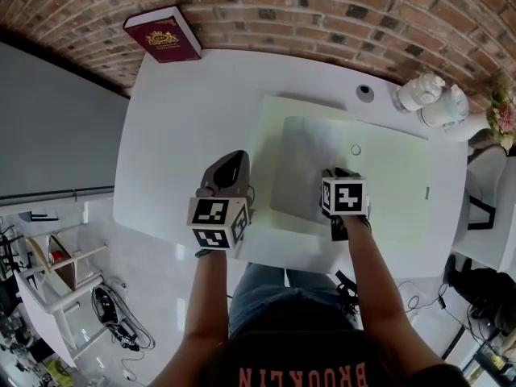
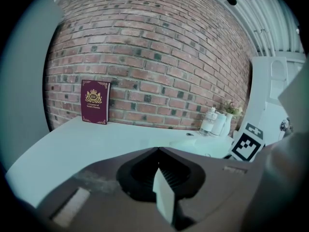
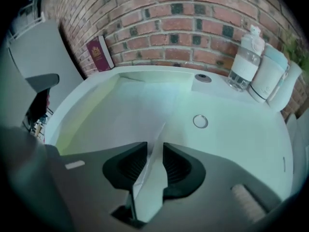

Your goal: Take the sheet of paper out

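A pale yellow-green folder (image 1: 391,176) lies flat on the white table (image 1: 177,135), with a grey-white sheet of paper (image 1: 302,168) in its left half. My right gripper (image 3: 155,151) points steeply down at the sheet's near right edge (image 1: 339,174). A lifted fold of the sheet (image 3: 150,187) stands between its jaws, which still show a gap and do not clamp it. My left gripper (image 1: 234,161) sits at the folder's left edge. In the left gripper view it is shut (image 2: 158,151) on a thin white strip (image 2: 163,197), seemingly the folder's edge.
A maroon book (image 1: 163,35) leans on the brick wall at the back left. A clear bottle (image 1: 419,93) and a white container (image 1: 447,107) stand at the back right. A small metal ring (image 1: 355,149) lies on the folder. A round table port (image 1: 365,92) sits behind it.
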